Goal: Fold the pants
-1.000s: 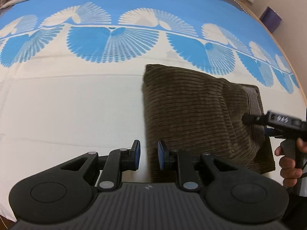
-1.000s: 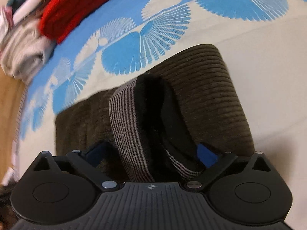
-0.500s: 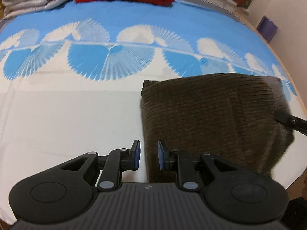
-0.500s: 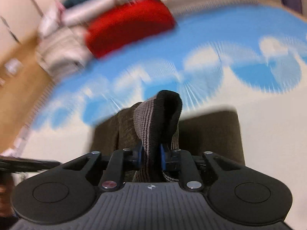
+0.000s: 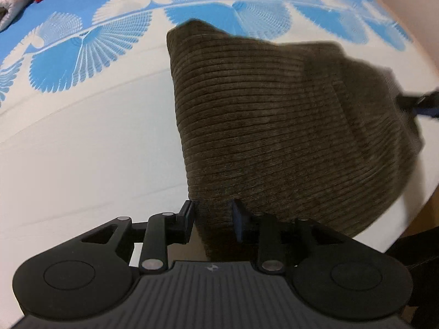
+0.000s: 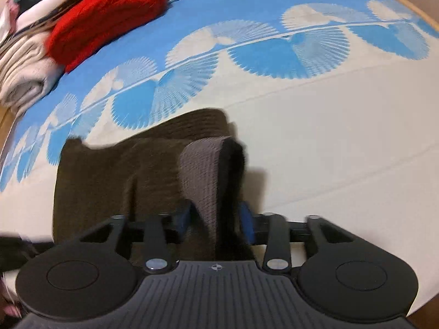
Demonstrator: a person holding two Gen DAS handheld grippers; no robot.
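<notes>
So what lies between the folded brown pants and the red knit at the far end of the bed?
In the right wrist view, only bare bedsheet: first cream, then the blue fan-print band, separates the brown pants from the red knit. Nothing else lies there.

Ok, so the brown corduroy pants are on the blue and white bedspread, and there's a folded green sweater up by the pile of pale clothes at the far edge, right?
Not quite: the sweater is red, not green, as the right wrist view shows. The rest holds: the brown corduroy pants are on the blue and white bedspread, and the sweater sits by the pile of pale clothes at the far edge.
</notes>
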